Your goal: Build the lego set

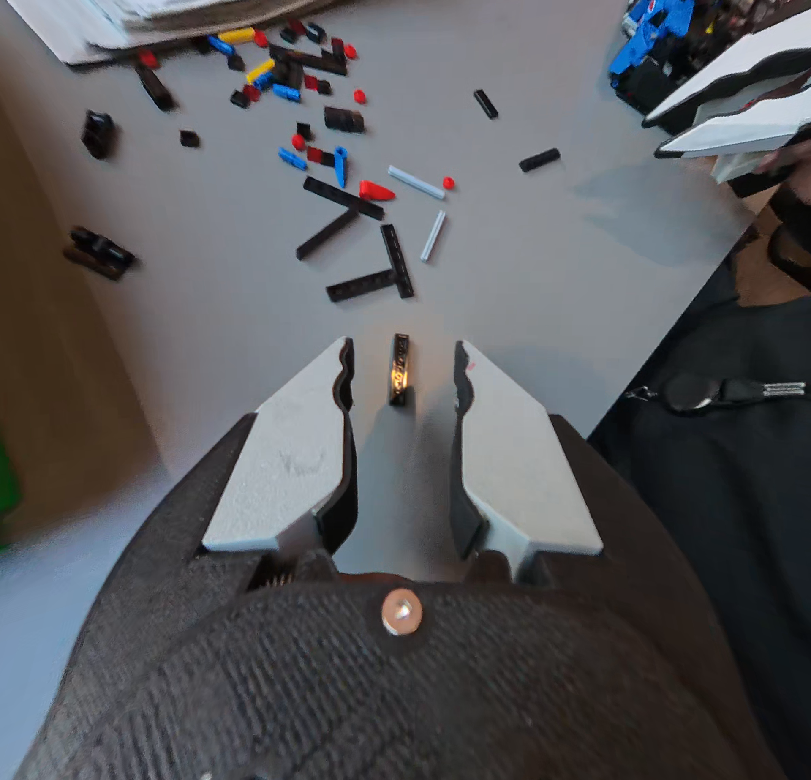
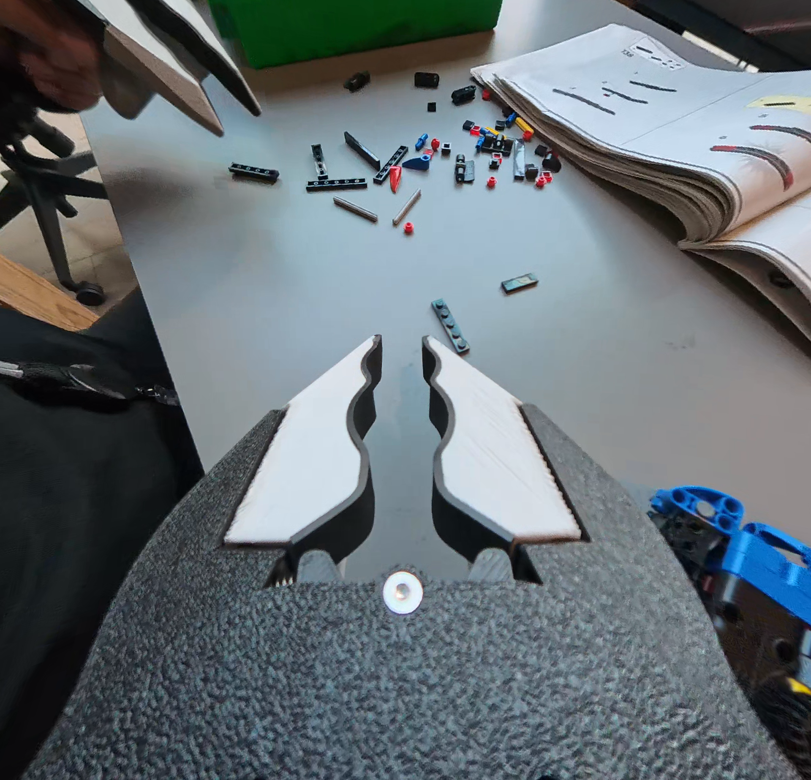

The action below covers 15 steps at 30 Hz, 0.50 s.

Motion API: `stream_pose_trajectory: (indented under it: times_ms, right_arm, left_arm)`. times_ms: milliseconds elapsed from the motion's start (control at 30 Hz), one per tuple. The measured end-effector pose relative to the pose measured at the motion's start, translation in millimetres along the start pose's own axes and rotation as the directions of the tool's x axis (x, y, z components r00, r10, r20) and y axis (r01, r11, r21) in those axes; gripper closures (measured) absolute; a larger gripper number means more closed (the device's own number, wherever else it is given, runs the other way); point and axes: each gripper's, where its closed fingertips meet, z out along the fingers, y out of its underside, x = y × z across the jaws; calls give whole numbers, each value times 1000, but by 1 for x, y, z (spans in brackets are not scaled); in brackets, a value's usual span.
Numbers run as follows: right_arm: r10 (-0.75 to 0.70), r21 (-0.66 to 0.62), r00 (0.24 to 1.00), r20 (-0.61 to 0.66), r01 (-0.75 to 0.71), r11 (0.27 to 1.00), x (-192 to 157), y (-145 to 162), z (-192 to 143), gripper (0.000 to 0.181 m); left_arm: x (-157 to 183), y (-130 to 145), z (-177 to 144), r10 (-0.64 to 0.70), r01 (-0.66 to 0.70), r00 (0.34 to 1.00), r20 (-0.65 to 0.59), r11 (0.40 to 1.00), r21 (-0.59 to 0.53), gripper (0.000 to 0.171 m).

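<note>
My left gripper (image 1: 403, 355) is open and hovers low over the grey table (image 1: 548, 241). A short black beam (image 1: 400, 370) lies on the table between its fingertips, touching neither. My right gripper (image 2: 401, 346) is open by a narrow gap and empty, above the table. A dark studded plate (image 2: 450, 326) lies just right of its right fingertip. The part-built blue and black model (image 2: 746, 552) stands at the right gripper's right side and also shows in the left wrist view (image 1: 654, 43). Several loose black, red, blue and yellow pieces (image 2: 482, 153) lie scattered farther out.
An open instruction booklet (image 2: 658, 144) lies at the right, next to the loose pieces. A green box (image 2: 351, 8) stands at the far edge. A dark flat tile (image 2: 520, 282) lies alone. The table's edge, a person's dark clothing (image 1: 724, 495) and a chair base (image 2: 52, 197) are alongside. One gripper's finger ends stand about 20 cm off the other's.
</note>
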Motion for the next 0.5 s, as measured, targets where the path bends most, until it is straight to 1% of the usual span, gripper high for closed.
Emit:
stream_pose_trajectory:
  times_ms: [100,200,333,367,433,500]
  right_arm:
    - [-7,21,1000,29,7,1000,-15,4,4,164]
    - [-12,0,999,43,12,1000,-22,13,8,164]
    - [-78,44,997,12,77,996,-23,7,2,167]
    - [-91,35,996,4,91,995,-23,9,2,167]
    - [-95,29,995,2,95,995,-23,11,2,167]
    - [-92,37,996,4,92,995,-23,10,1,167]
  left_arm:
    - [5,11,5,14,-13,1000,25,999,-36,130]
    - [9,19,10,46,-42,998,38,995,-87,132]
    - [3,30,15,98,-81,991,94,982,-168,135]
    - [1,32,15,110,-89,988,108,979,-184,138]
    - [-1,32,16,136,-111,982,128,977,-184,153]
    - [-2,32,17,144,-117,980,137,975,-190,163]
